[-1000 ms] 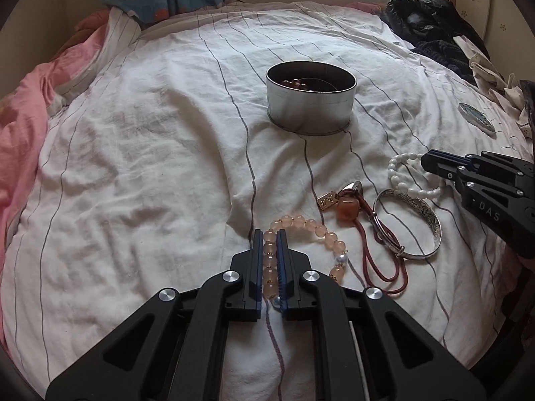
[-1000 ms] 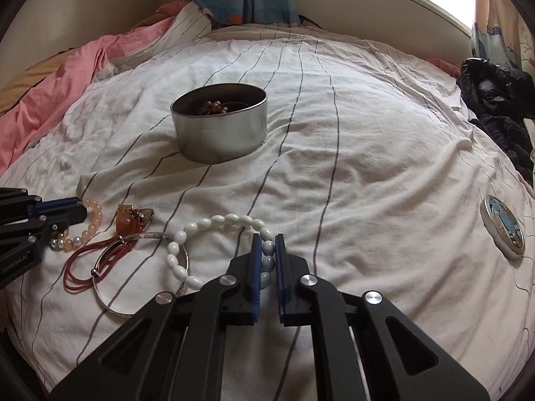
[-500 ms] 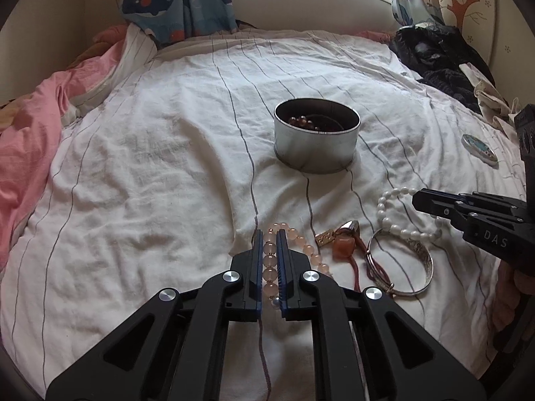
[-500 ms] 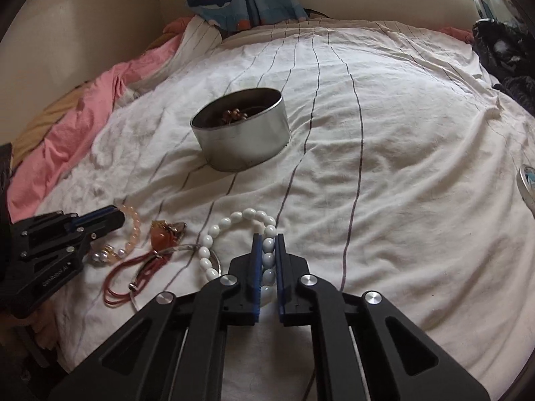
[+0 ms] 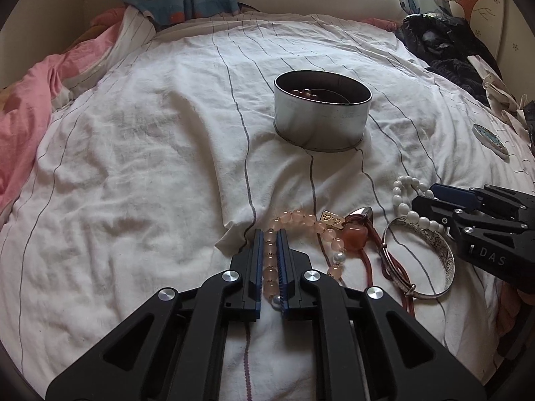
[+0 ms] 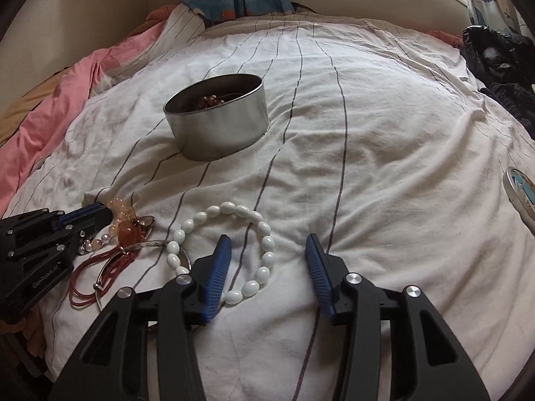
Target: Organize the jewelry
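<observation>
left gripper (image 5: 268, 245): I've got it clamped on pink bead bracelet (image 5: 302, 222), ready for tin (image 5: 322, 110).
right gripper (image 6: 267, 250): jaws just opened, holding nothing; white bead bracelet (image 6: 230, 250) lies loose between them.

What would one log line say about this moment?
left gripper: shut on pink bead bracelet | right gripper: jaws just opened, white bead bracelet lies loose between them on bedsheet | tin: holds beads

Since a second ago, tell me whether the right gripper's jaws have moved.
Yes. The right gripper has just been opening; its jaws now stand apart around the white bracelet on the sheet.
</observation>
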